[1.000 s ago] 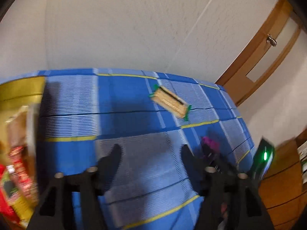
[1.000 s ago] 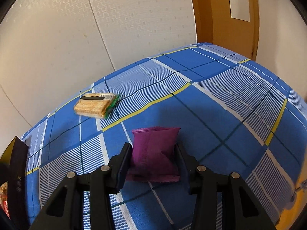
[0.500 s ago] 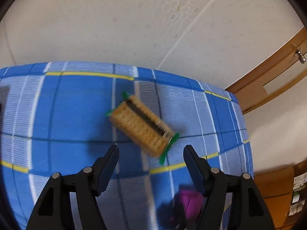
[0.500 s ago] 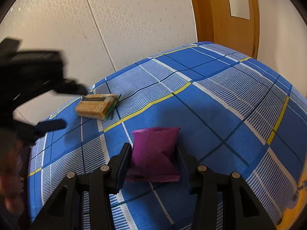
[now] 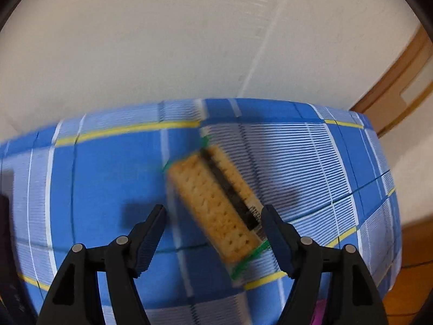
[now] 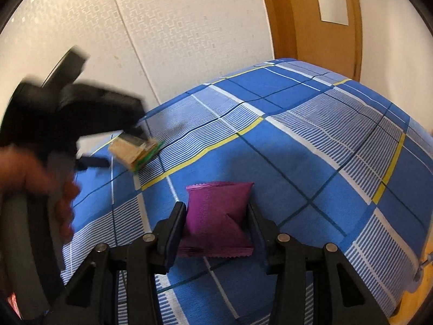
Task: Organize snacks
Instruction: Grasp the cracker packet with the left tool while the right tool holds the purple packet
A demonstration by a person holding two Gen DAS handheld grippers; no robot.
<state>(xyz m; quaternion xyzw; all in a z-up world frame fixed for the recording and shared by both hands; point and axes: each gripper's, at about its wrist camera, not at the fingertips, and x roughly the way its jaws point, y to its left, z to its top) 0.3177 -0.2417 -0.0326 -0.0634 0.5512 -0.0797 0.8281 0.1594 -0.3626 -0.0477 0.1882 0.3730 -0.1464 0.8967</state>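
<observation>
Two snacks lie on the one bench (image 6: 311,146) with its blue plaid cloth: one clear pack of crackers (image 5: 216,203) with green ends, at the far left in the right wrist view, and one purple pouch (image 6: 219,216) nearer. Two grippers show, the left gripper (image 5: 213,216) and the right gripper (image 6: 216,216), each with two black fingers (image 5: 151,230), so four fingers in all. One hand (image 6: 40,178) shows, blurred, and one wooden door (image 6: 319,19) stands at the far right.

The checked cloth (image 6: 311,162) looked woven and matt; at ten o'clock the cracker pack (image 5: 219,205) wore glossy clear film, the purple pouch (image 6: 219,216) matt, crimped foil
</observation>
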